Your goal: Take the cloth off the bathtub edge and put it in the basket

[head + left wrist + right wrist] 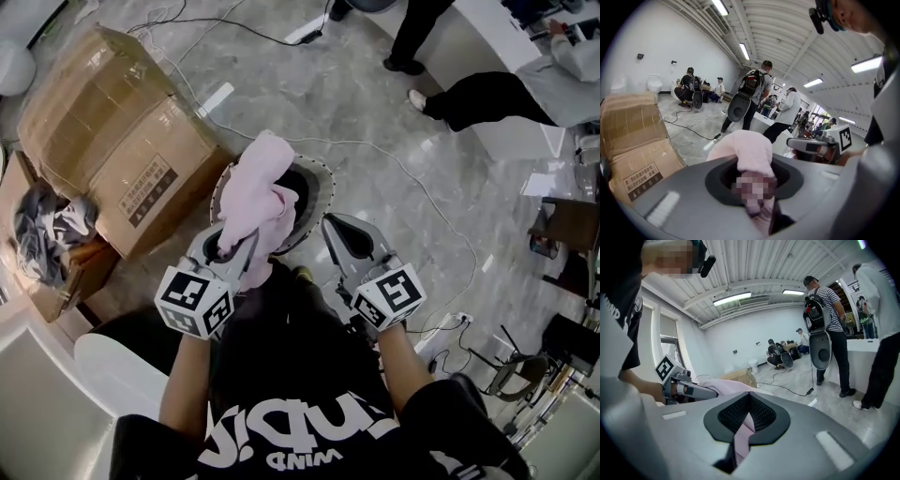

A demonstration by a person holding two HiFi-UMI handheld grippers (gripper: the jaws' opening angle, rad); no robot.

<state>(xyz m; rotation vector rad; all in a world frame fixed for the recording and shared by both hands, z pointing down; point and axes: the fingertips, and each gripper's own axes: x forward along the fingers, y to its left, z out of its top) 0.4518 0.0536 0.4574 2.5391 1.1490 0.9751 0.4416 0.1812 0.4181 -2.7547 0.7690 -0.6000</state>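
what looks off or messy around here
The cardboard box left of the basket is crushed and sagging, its top caved in. A white cable trails loose across the floor. Nothing looks spilled.

bright, even light from ceiling strip lamps, pale glare on the floor, heavy fisheye warp, dark corners

Pale pink cloth, tan cardboard box, grey marbled floor — black-and-white marker cubes
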